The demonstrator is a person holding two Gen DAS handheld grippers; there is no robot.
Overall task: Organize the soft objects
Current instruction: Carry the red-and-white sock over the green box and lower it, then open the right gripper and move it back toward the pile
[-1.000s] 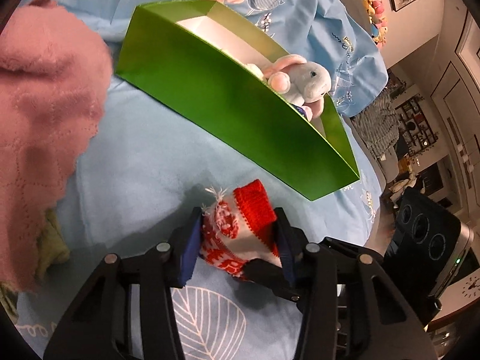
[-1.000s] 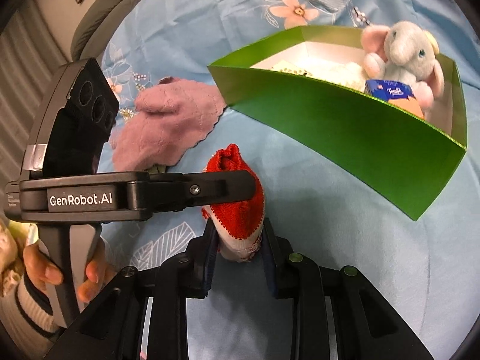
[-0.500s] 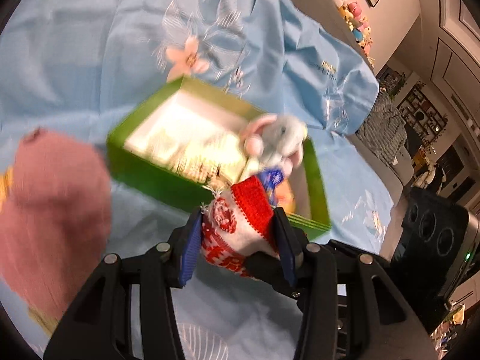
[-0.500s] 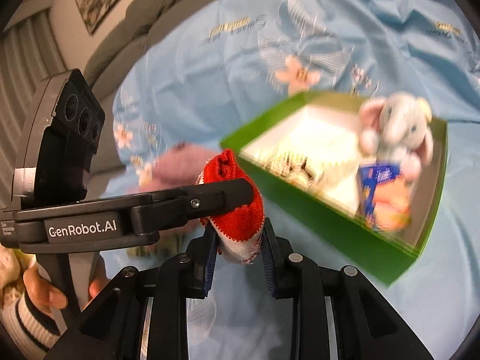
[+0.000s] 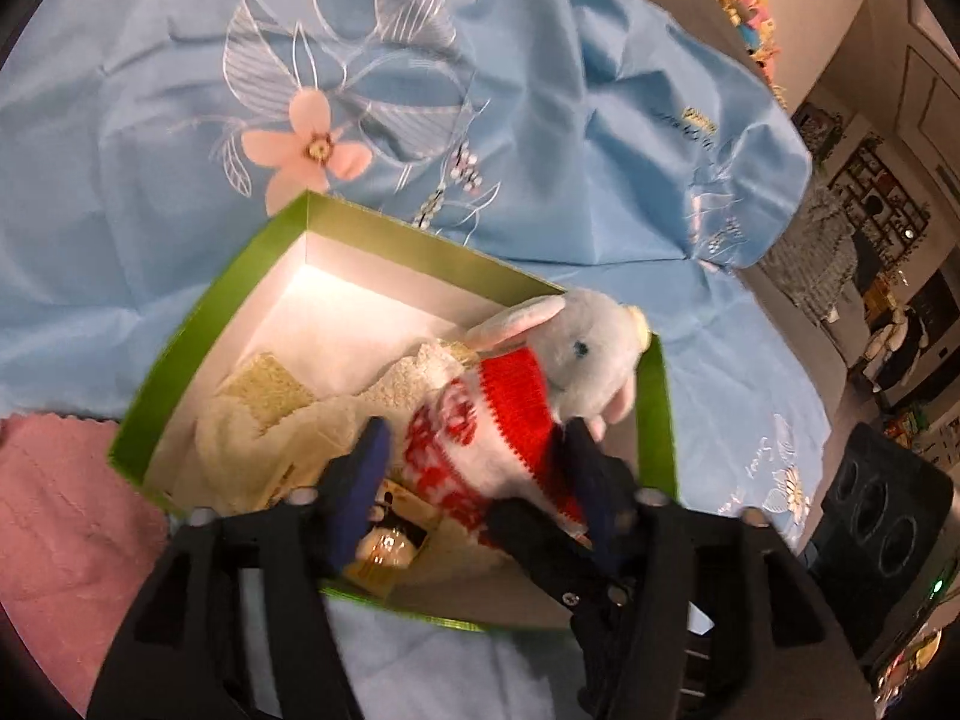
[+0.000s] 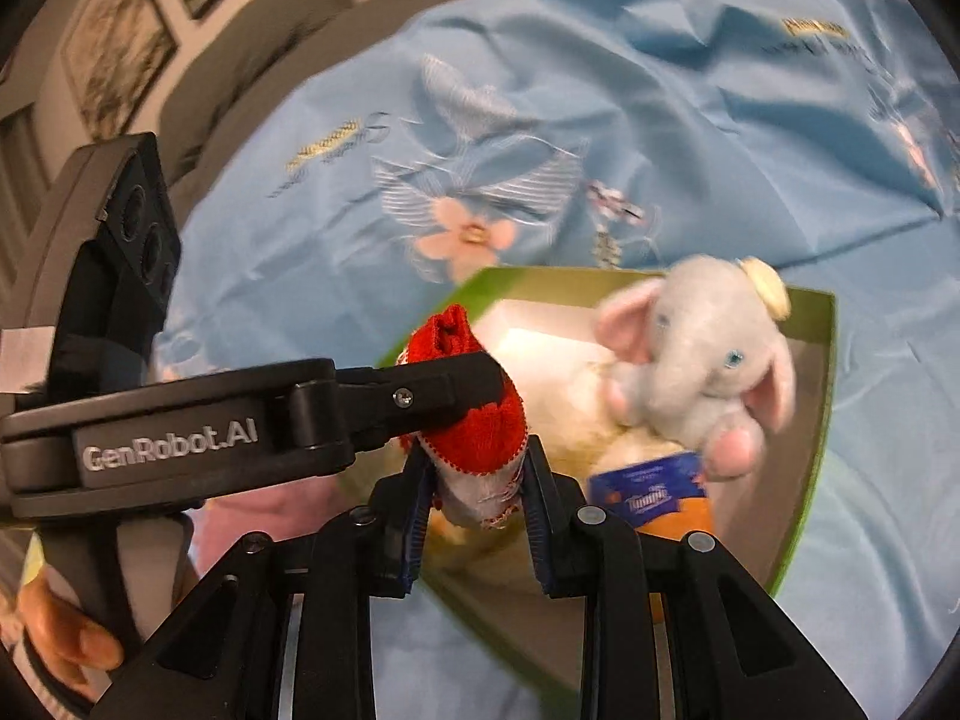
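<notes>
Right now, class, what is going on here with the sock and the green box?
A person holds the red-and-white knitted sock over the open green box. The right hand-held gripper is clamped on it, while the left hand-held gripper has just been opening, the sock between its jaws. A plush elephant and cream cloths already lie inside.

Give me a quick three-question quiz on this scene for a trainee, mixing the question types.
1. True or false: the plush elephant lies outside the green box.
2. Which one clamps the red and white sock: the left gripper or the right gripper?
3. Fill in: the cloth beside the box is ____ in colour.
Key: 1 false. 2 right; the left gripper's jaws have just been opening, and the sock sits between them without being squeezed. 3 pink.
</notes>
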